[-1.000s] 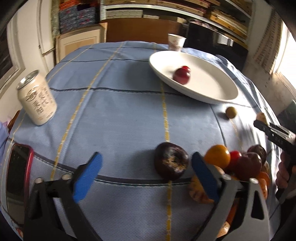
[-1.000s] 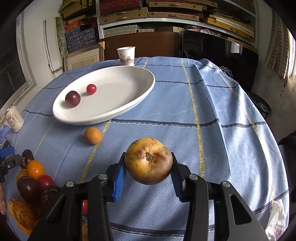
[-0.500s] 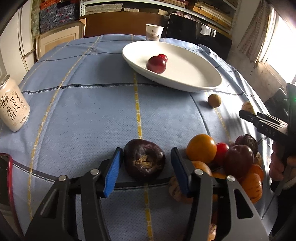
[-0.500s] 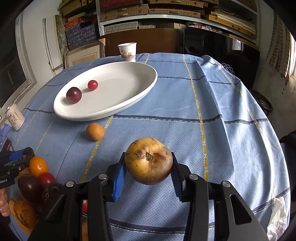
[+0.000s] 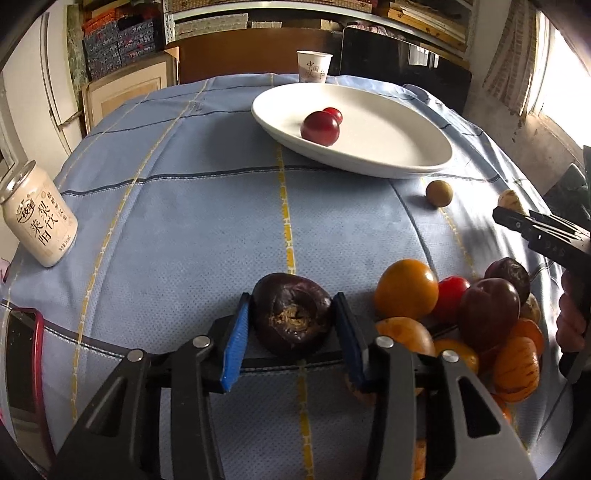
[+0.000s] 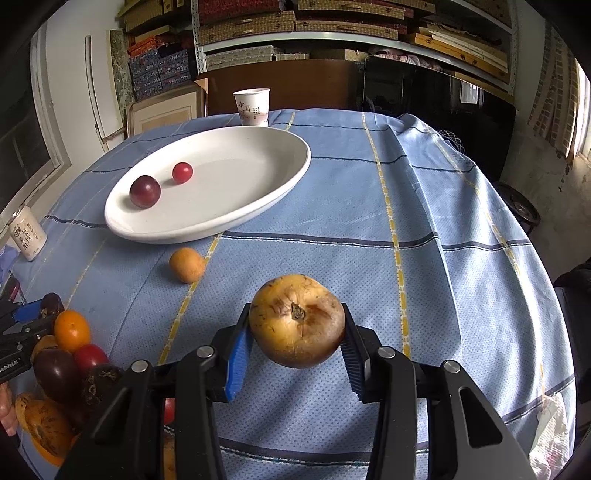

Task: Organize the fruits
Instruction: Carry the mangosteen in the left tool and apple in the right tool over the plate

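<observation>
The left gripper point(image 5: 291, 328) has just been closing its jaws, which now appear to pinch a dark purple wrinkled fruit point(image 5: 291, 318) on the blue-clothed desk point(image 5: 207, 229) beside the fruit pile point(image 5: 476, 317), while the right gripper point(image 6: 295, 349) pinches a yellow-brown fruit point(image 6: 297, 320) short of the white plate point(image 6: 236, 206).

1. A white drink can point(image 5: 40, 218) with Chinese lettering stands tilted-looking at the left edge of the blue checked tablecloth point(image 5: 207, 221).
2. A paper cup point(image 6: 252, 107) stands upright at the far end of the table.
3. A red-cased phone point(image 5: 24, 365) lies at the near left corner.
4. Shelves point(image 6: 332, 22) packed with flat boxes line the back wall.
5. A dark screen point(image 6: 436, 110) stands behind the table.
</observation>
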